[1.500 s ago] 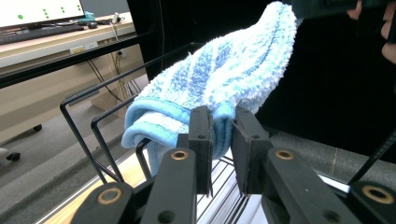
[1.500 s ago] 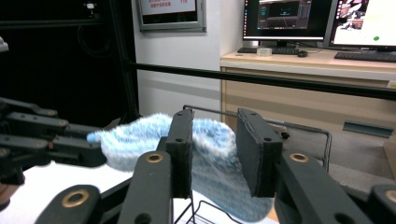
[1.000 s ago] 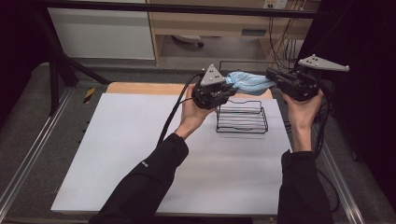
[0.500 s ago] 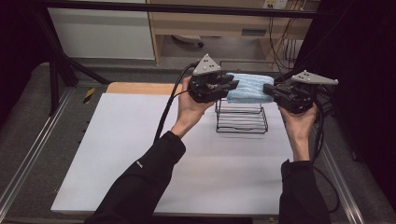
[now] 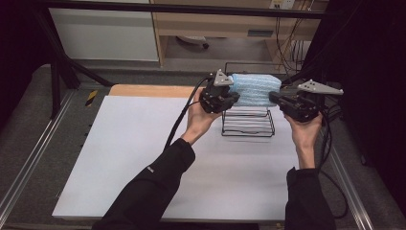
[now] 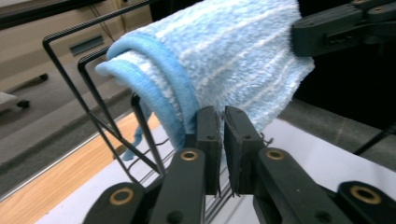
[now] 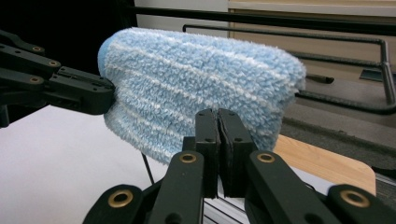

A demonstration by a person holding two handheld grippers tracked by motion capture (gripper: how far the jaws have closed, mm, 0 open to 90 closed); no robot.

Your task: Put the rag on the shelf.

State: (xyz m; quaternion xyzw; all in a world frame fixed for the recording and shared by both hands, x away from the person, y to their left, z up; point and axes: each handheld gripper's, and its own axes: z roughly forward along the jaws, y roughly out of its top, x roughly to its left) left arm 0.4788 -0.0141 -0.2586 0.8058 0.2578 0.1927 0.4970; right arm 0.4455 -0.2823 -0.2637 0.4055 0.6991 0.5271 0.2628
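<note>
- Towel (image 5: 253,89), pale blue and fluffy, is hanging folded over the top bar of the black wire rack (image 5: 248,123), which is standing on the white counter (image 5: 143,158) toward its far right part.
- Left tongs (image 5: 231,97) are reaching the towel's left end from the rack's left side; in the left gripper view the left tongs (image 6: 222,128) are pinching the towel's lower edge, their jaws having just been closing and now sitting nearly together with only a thin bit of cloth between them.
- Right tongs (image 5: 274,97) are meeting the towel's right end from the rack's right side; in the right gripper view the right tongs (image 7: 218,122) are standing pressed shut on the towel's lower edge.
- Towel is being held above the rack's wire base, between the two tongs, with its thick rolled hem facing the left tongs.
- Forearms in dark sleeves are coming in from the near edge toward the rack.
</note>
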